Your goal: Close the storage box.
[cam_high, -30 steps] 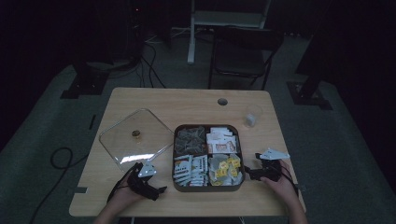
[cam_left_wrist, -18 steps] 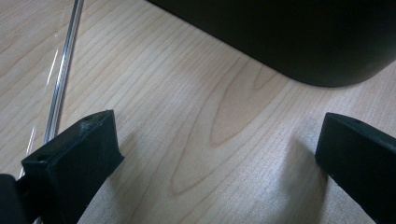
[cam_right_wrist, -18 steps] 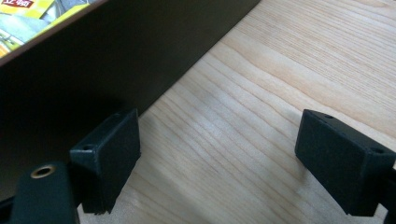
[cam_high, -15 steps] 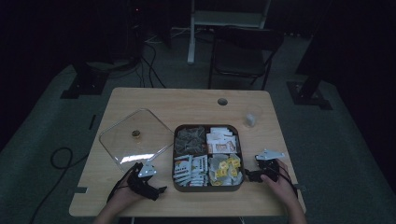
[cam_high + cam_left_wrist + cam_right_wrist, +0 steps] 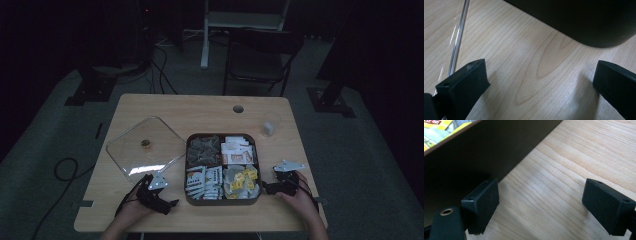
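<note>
A dark square tray (image 5: 222, 202) with four compartments of packets sits at the table's front middle. My left gripper (image 5: 169, 205) rests low on the wood just left of the tray, open, nothing between its jaws; in the left gripper view (image 5: 539, 82) the tray's corner (image 5: 579, 22) lies ahead. My right gripper (image 5: 265, 189) is open beside the tray's right wall (image 5: 474, 152), its left jaw almost against the wall. Yellow packets (image 5: 439, 130) show over the rim.
A clear square lid (image 5: 145, 145) with a small knob lies flat left of the tray; its edge (image 5: 459, 37) runs past my left jaw. A small clear cup (image 5: 270, 125) stands at the back right. A chair stands beyond the table (image 5: 200, 110).
My right gripper has slid left, closing in on the tray's right wall. The left gripper has stayed put.
</note>
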`<state>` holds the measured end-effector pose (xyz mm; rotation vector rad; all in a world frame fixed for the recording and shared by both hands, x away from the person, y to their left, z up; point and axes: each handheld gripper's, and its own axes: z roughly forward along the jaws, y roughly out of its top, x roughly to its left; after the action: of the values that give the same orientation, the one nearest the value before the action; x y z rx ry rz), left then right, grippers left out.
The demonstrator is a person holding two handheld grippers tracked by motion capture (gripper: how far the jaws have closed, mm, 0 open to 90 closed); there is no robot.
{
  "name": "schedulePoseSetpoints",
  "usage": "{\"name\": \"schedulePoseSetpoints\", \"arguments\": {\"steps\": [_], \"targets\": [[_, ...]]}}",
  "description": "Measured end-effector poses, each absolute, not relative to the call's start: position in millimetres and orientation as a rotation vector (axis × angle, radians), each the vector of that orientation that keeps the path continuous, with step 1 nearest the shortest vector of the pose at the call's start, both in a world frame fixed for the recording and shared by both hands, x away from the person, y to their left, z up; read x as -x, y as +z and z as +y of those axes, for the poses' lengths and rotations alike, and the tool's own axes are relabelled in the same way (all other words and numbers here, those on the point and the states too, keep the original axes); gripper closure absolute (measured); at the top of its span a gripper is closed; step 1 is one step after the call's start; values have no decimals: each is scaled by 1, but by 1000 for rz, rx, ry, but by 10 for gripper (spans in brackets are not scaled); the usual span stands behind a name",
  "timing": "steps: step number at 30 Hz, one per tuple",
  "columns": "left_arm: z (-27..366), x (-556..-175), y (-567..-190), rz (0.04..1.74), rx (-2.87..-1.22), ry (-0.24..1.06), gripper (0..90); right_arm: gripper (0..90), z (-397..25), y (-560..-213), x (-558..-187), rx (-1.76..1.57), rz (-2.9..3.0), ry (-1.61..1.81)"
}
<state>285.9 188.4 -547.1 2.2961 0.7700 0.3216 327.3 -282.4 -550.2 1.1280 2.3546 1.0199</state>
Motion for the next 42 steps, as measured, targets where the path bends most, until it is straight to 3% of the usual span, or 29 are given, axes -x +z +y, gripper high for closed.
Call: {"name": "schedulePoseSetpoints", "arguments": {"steps": [17, 42], "targets": [[190, -287, -539, 784, -2270, 345, 3, 136, -282, -550, -327, -1128, 2354, 1021], [223, -317, -516, 1019, -2121, 519, 4, 135, -282, -550, -327, -1128, 2355, 1019]]}}
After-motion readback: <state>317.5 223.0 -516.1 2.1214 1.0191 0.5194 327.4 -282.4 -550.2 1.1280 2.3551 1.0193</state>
